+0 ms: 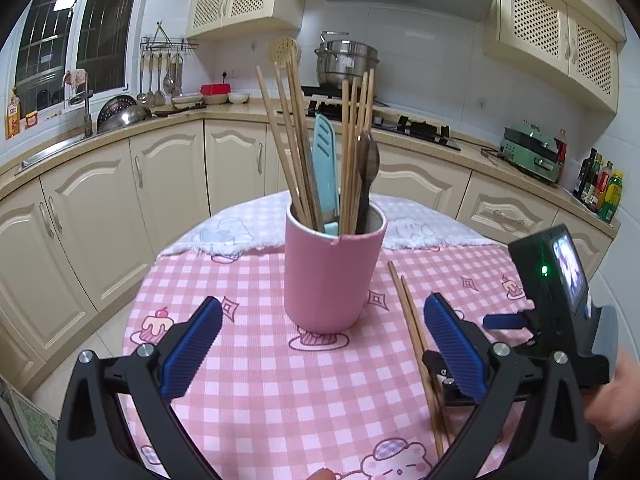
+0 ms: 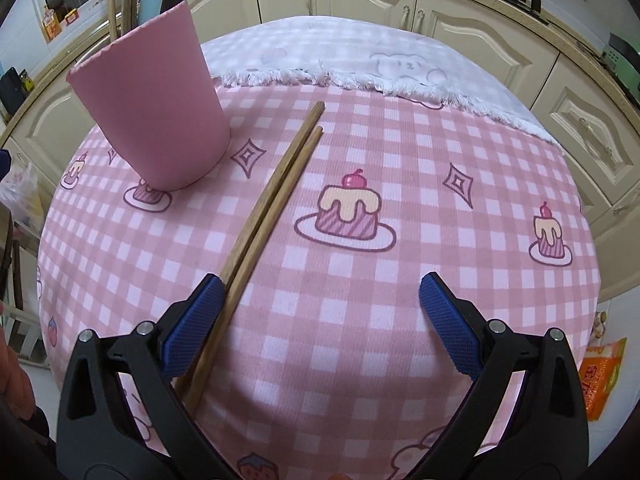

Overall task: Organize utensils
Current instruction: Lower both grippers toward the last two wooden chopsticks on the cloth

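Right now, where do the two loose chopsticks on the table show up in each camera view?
Left wrist view: loose chopsticks lie lower right, running past the left gripper's right finger.
Right wrist view: chopsticks run diagonally through the centre, their near end beside the right gripper's left finger.
Shared landmark: pink cup, just left of the chopsticks in both.

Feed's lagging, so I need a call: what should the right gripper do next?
Probably shift it left and close. The right gripper is open, and the chopsticks lie flat on the cloth against its left finger, off-centre in the jaws. They're still outside the cup.
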A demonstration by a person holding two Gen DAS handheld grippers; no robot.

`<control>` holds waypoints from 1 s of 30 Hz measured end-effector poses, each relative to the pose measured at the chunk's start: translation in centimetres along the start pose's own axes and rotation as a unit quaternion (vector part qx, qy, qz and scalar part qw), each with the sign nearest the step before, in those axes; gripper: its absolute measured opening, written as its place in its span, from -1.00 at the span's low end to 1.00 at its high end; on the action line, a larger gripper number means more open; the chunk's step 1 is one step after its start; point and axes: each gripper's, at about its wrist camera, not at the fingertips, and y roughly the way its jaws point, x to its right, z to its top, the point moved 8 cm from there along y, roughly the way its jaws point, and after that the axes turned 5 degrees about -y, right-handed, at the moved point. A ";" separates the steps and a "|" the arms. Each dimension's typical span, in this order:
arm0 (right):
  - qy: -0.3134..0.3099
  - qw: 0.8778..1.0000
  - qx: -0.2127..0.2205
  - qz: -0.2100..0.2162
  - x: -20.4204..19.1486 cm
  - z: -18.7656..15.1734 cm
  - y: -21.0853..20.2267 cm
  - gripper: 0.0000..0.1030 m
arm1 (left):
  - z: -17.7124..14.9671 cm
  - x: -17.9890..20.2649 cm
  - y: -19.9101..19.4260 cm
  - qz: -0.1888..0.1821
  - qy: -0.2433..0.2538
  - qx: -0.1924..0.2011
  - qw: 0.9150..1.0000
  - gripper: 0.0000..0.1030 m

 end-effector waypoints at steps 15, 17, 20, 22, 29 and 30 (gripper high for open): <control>-0.022 1.000 -0.021 -0.005 0.8 0.7 0.6 0.88 | -1.4 1.1 2.4 0.006 0.014 -0.037 0.999 0.91; -0.017 1.000 -0.019 -0.002 0.6 1.1 0.8 0.88 | -1.6 1.0 2.8 0.011 0.014 -0.044 0.999 0.91; -0.022 1.000 -0.019 -0.003 0.4 1.3 1.0 0.88 | -1.9 0.9 3.1 0.013 0.012 -0.052 0.998 0.91; -0.033 0.999 -0.018 -0.007 0.2 1.3 0.9 0.87 | -2.1 0.6 3.4 0.015 0.006 -0.058 0.998 0.91; -0.050 0.998 -0.030 0.008 0.0 0.5 0.3 0.82 | -2.7 0.4 4.0 0.016 -0.003 -0.069 0.997 0.91; -0.051 0.998 -0.029 0.007 -0.2 0.6 0.3 0.82 | -2.7 0.4 4.0 0.016 -0.004 -0.071 0.997 0.91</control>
